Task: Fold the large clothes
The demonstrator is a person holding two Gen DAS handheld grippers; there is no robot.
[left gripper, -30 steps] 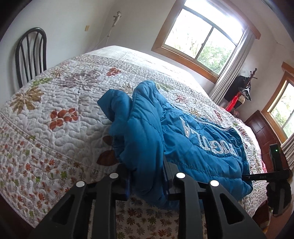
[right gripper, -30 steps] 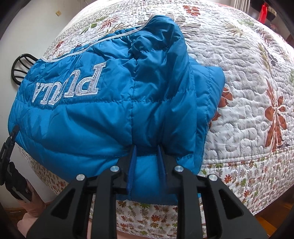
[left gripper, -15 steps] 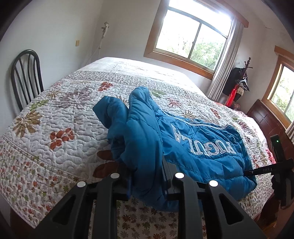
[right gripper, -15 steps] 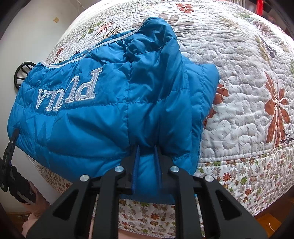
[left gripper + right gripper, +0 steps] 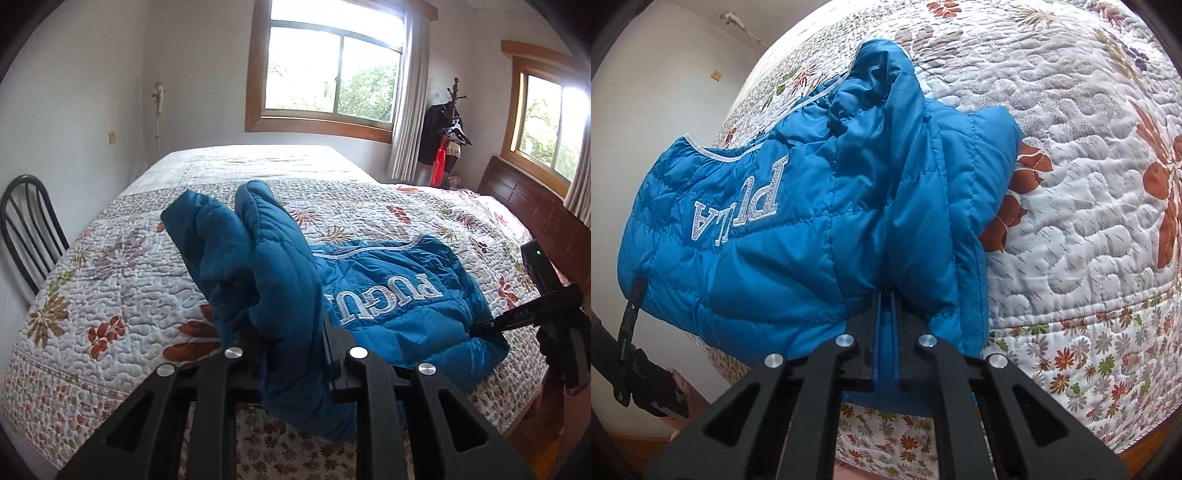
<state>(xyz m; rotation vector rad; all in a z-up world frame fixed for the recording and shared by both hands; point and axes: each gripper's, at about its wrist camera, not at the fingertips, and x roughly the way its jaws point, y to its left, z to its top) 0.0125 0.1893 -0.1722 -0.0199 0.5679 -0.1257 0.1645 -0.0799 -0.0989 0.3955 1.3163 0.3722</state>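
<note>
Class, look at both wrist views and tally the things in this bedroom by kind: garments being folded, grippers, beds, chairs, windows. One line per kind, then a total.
Jacket: 1
Grippers, left and right: 2
Bed: 1
Chair: 1
Windows: 2
Total: 7

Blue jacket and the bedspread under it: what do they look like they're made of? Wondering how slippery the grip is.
Blue jacket: looks like thin synthetic shell, probably nylon or polyester, over puffy fill; it has a slight sheen, stitched channels and soft bulges. Likely slick. Bedspread: seems a matte quilted cotton-type fabric, with wavy stitching and printed leaves and flowers. Both grippers, left and right, are shut on jacket fabric.
</note>
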